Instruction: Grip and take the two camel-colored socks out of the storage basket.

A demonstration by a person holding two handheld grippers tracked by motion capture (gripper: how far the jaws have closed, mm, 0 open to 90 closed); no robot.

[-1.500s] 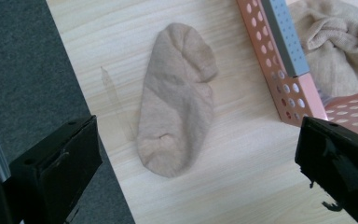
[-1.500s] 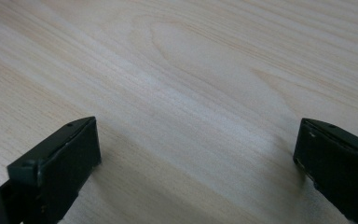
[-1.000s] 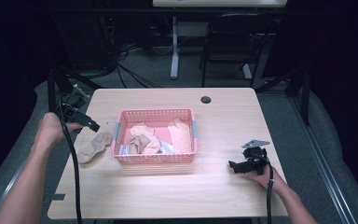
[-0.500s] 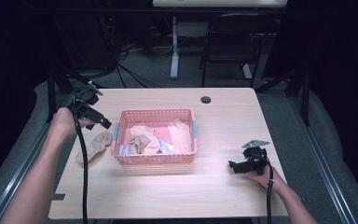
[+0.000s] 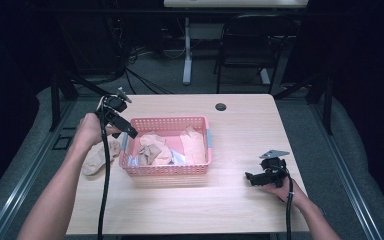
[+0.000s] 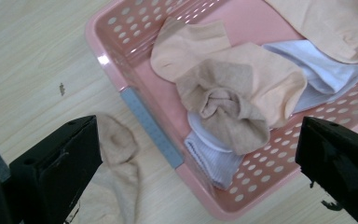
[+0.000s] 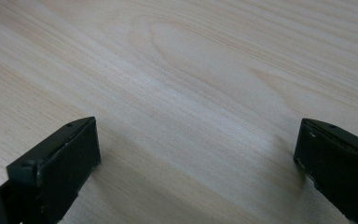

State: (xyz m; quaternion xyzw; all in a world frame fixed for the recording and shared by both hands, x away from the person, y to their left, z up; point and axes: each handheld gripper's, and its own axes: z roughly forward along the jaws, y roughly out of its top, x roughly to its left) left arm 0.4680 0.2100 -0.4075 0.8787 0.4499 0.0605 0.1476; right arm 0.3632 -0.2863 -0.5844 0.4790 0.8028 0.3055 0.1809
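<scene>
A pink plastic basket (image 5: 199,169) sits mid-table with several beige and white socks in it. A rolled tan sock (image 6: 228,112) lies on top of a white sock (image 6: 321,74). On the table left of the basket lies a beige sock (image 5: 96,159) (image 6: 116,186). My left gripper (image 5: 129,131) hangs open over the basket's left rim (image 6: 121,81), nothing between its jaws. My right gripper (image 5: 250,176) rests open low over bare wood (image 7: 191,107) at the right front.
A black round grommet (image 5: 221,106) sits near the table's far edge. Beyond the table stand a dark chair (image 5: 242,42) and a white table leg (image 5: 187,50) on grey floor with cables. Bare tabletop (image 5: 250,130) lies right of the basket.
My left gripper has risen from the beige sock on the table and moved right, over the basket's left rim. The right gripper has stayed put.
</scene>
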